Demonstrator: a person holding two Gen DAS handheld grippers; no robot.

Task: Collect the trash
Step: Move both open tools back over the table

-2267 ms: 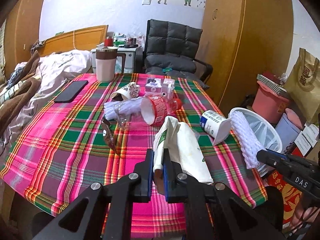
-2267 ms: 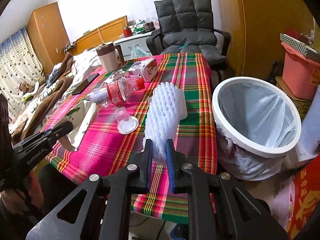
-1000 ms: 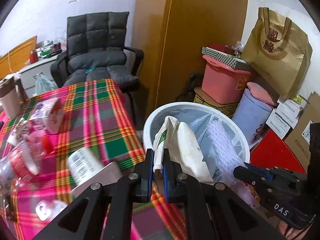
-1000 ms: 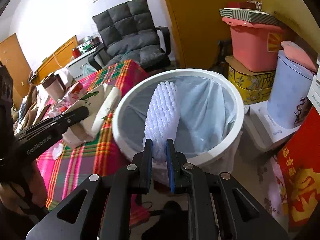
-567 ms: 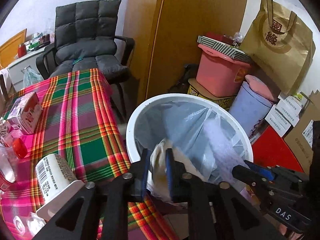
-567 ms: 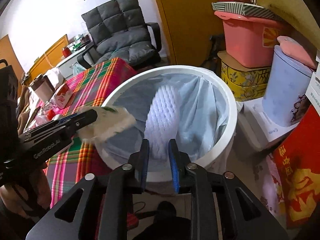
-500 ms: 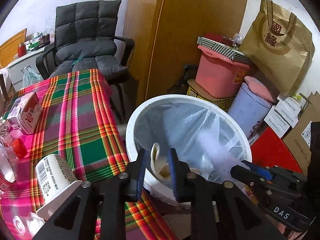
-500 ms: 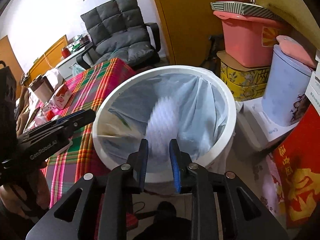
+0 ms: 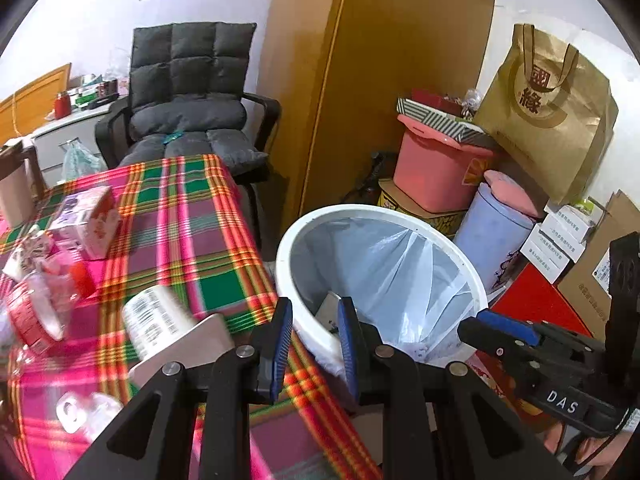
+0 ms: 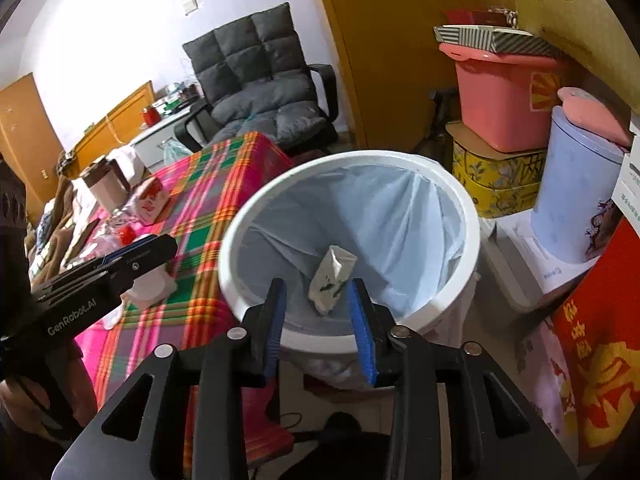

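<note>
White bin holds one wrapper; my left gripper and right gripper are spread, empty; bottle and carton beside the bin remain.

one bin, one wrapper, two boxes.

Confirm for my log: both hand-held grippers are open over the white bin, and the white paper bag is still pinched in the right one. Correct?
Not quite. The right hand-held gripper holds nothing: the right wrist view shows the paper bag lying inside the bin, seen through the gap between the open fingers. The rest holds: the left hand-held gripper is open too, at the bin's rim.
</note>
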